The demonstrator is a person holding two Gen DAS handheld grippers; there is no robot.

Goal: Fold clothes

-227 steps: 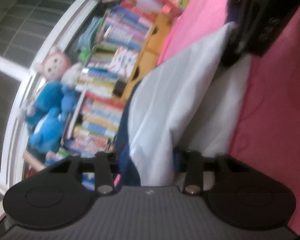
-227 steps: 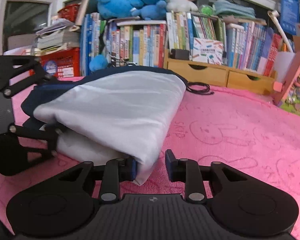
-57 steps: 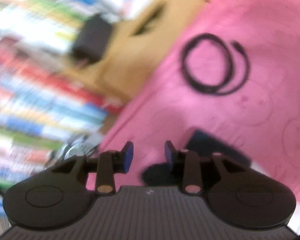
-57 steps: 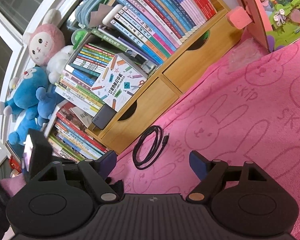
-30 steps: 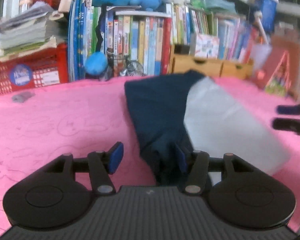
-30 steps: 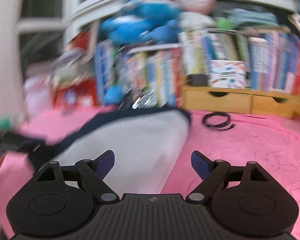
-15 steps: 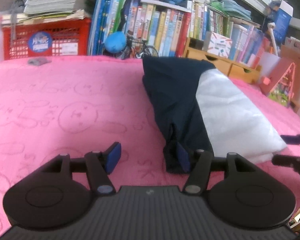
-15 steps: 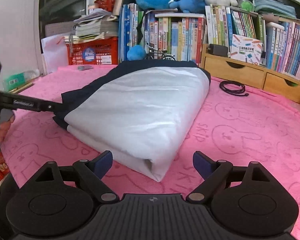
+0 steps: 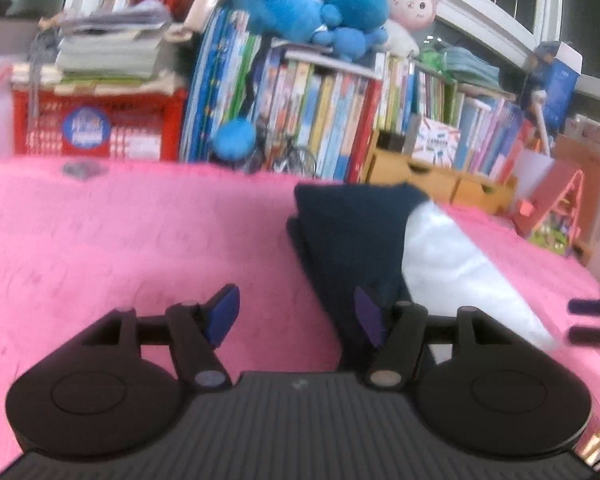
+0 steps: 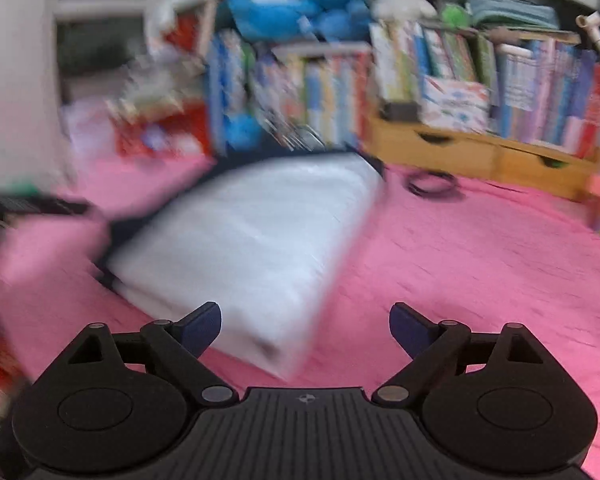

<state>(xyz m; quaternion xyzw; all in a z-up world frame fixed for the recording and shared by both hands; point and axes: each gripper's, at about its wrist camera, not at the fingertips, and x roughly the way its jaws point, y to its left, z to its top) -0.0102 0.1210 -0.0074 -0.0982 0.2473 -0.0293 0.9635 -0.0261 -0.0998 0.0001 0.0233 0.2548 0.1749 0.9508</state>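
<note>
Ahead of our right tool (image 10: 302,320), spread wide and empty, the garment (image 10: 256,240) lies as a flat folded block on the pink cloth (image 10: 480,260). Our left tool (image 9: 296,310), also wide, flanks its navy edge (image 9: 348,240). We judge the fold looks done; any next move only needs squaring edges.

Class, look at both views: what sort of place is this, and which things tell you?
Probably a child's bedroom or playroom at home: plush toys sit atop rows of picture books, and a folded garment lies on a pink bunny-print blanket.
</note>
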